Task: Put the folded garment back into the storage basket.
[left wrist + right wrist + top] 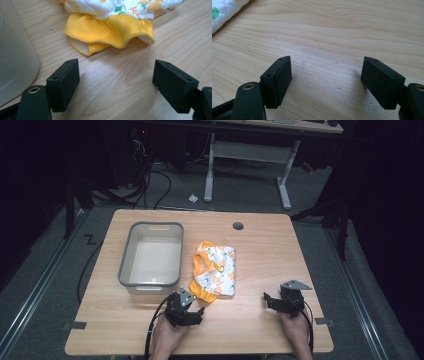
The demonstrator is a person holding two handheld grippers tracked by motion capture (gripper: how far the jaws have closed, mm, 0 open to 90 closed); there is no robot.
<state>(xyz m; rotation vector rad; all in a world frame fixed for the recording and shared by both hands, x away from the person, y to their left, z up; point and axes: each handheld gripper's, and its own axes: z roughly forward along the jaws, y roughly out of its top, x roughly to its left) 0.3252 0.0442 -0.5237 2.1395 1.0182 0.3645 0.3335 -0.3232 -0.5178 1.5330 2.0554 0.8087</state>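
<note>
with both your left gripper (116, 75) and right gripper (325, 80) spread apart and empty, you risk pinching only the yellow hem (110, 35) and unfolding the folded garment (214, 270) beside the bin (150, 227).

Table (260, 265) right half is bare wood, lots of room there; right gripper (276, 301) sits over it w/ jaws apart and nothing between them. Left side is tighter; bin (151, 254) takes the left-centre, garment (215, 270) lies just beside its right wall, only a thin gap between. Left gripper (189, 310), jaws apart, has bare wood in front up to the garment's yellow hem (110, 35); bin wall (15, 57) crowds its left. Front edge strip is open btw the hands.
</note>
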